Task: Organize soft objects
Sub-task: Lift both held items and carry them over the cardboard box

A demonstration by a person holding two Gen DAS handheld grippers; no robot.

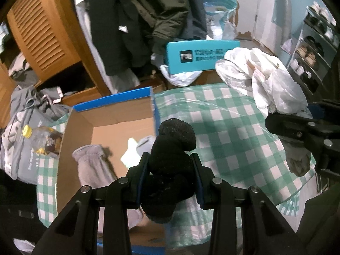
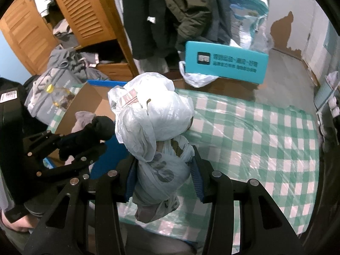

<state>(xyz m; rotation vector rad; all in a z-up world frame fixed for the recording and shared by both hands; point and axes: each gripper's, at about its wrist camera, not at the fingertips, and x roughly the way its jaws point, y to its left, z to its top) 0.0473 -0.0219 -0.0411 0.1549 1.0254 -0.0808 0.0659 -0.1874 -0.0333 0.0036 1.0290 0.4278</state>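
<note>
1. The left gripper (image 1: 171, 170) is clamped on a black sock bundle (image 1: 170, 159), low in the middle of the left wrist view. The two sides squeeze its middle so it stays rolled up.
2. The right gripper (image 2: 163, 176) is clamped on a tied white plastic bag (image 2: 153, 123) in the middle of the right wrist view. It grips the knotted part, so the puffy top sticks up.
3. An open cardboard box (image 1: 102, 131) with a blue edge sits just past the sock bundle, at the lower left of the left wrist view. A grey sock (image 1: 93, 165) and some white cloth (image 1: 131, 155) lie inside. It looks like the place for soft things.
4. The sock bundle hangs near the box's right wall, so I think it goes in next.
5. Box and grippers are over a surface with a green checked cloth (image 2: 255, 140) under clear plastic.
6. A teal box (image 2: 225, 63) stands at the far edge, well apart.
</note>
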